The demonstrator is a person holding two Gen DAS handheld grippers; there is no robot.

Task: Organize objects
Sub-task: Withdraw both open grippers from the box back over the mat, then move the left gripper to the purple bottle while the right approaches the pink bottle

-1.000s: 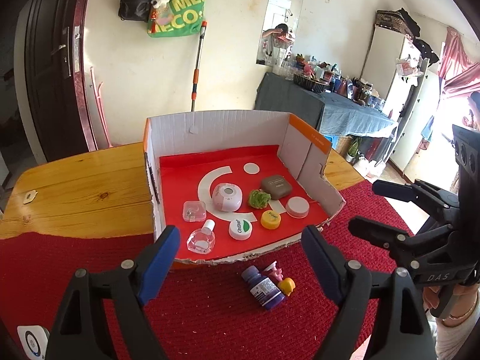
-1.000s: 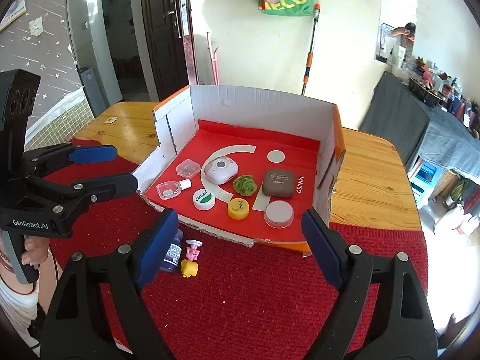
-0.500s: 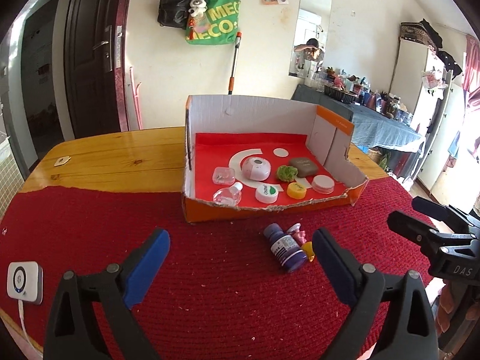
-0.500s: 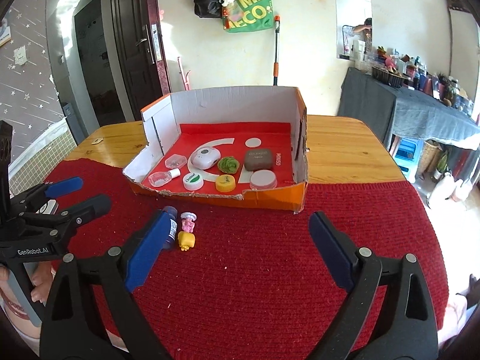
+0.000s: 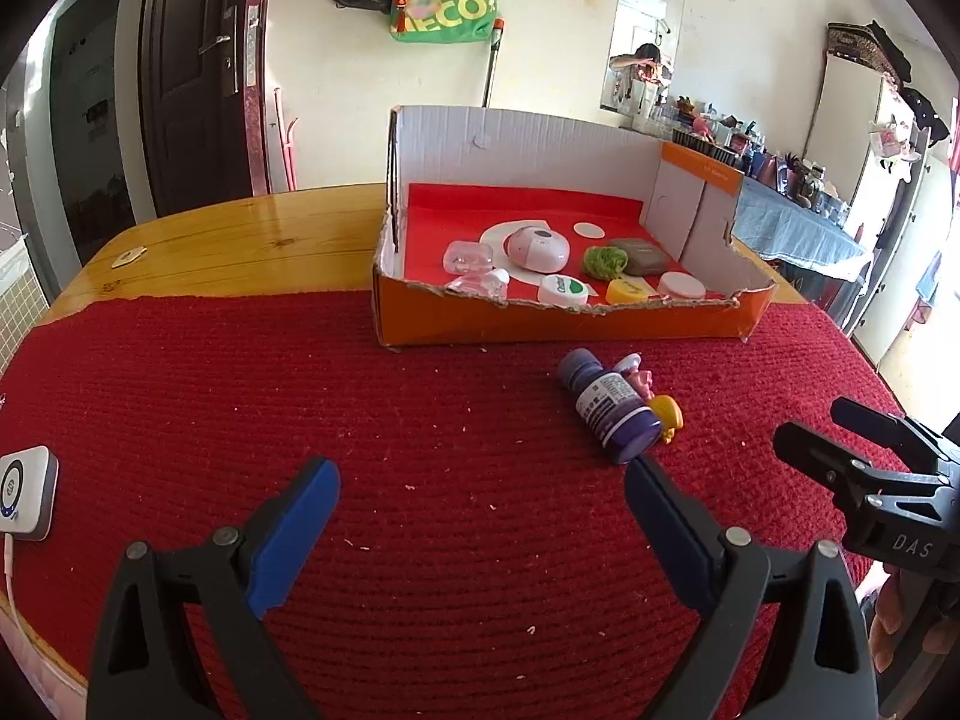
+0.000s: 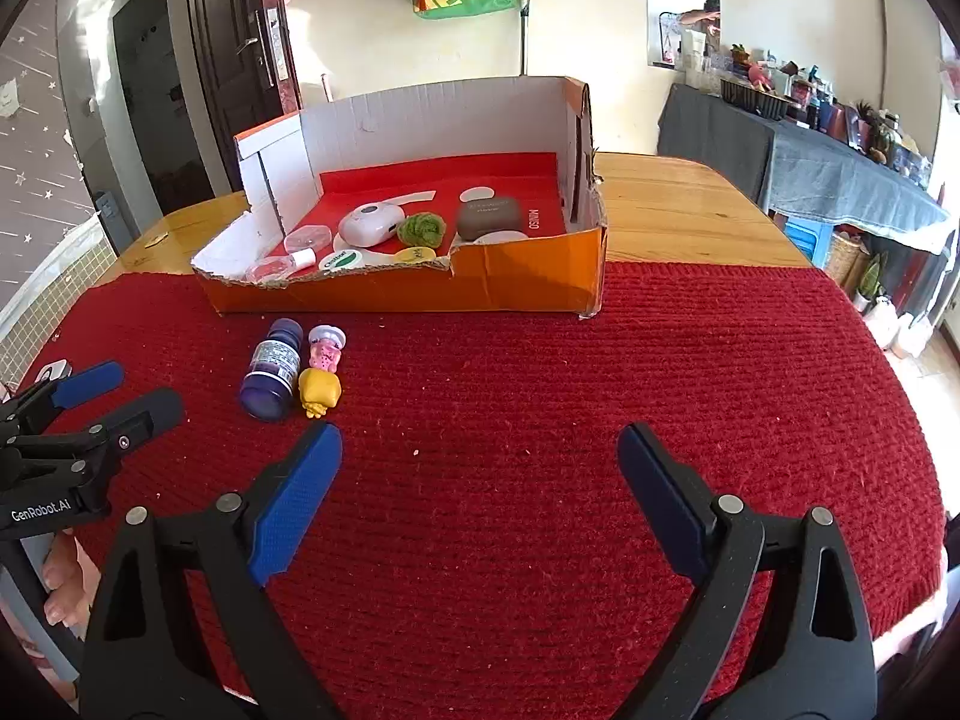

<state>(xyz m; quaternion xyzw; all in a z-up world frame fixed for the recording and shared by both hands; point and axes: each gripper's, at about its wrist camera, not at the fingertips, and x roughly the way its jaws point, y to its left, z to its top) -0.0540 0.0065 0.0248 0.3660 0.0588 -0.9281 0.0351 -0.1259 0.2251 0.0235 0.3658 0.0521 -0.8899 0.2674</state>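
Both the left gripper (image 5: 483,510) and right gripper (image 6: 480,480) hover wide open and empty over the red mat (image 6: 660,390), so next, I'd say, comes reaching for the purple bottle (image 6: 273,369) lying outside the cardboard box (image 6: 522,282).

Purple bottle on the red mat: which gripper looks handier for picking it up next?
Probably the left. In the left wrist view the purple bottle lies just beyond the open left gripper, by its right fingertip. The open right gripper has the bottle well off to its left, so it would have to swing sideways.

Purple bottle (image 5: 607,410) lies beside two toys, perhaps touching.
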